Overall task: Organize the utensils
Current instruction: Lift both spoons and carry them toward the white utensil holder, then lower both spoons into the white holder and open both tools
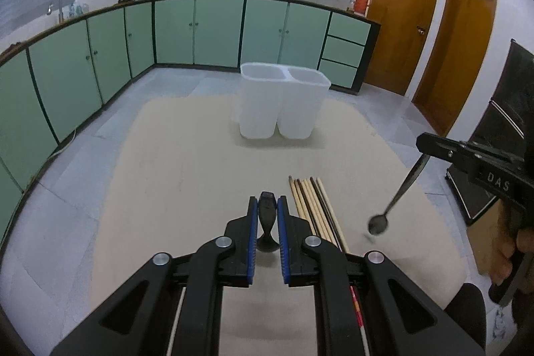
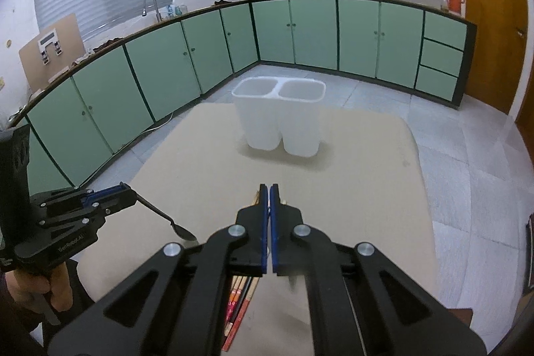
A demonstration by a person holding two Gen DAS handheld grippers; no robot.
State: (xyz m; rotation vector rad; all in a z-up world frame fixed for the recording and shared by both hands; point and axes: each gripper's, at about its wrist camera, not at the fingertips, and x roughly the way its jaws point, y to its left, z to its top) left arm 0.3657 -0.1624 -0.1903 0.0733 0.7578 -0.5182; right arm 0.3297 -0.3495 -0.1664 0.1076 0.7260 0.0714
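A white two-compartment utensil holder (image 1: 282, 102) (image 2: 280, 117) stands upright at the far middle of the beige table. My left gripper (image 1: 267, 204) is shut on a black spoon (image 1: 267, 222); in the right wrist view the gripper (image 2: 131, 194) holds that spoon (image 2: 167, 219) with its bowl hanging down over the table. My right gripper (image 2: 269, 189) is shut on a dark metal spoon (image 1: 397, 199), seen hanging bowl-down from the gripper (image 1: 425, 144) in the left wrist view. A bundle of chopsticks (image 1: 315, 209) (image 2: 240, 299) lies on the table between the grippers.
The beige table (image 1: 187, 175) (image 2: 350, 182) has a grey tiled floor around it. Green kitchen cabinets (image 1: 200, 29) curve along the back and left. Two wooden doors (image 1: 434, 32) are at the right. A black cabinet (image 1: 500, 129) stands at the far right.
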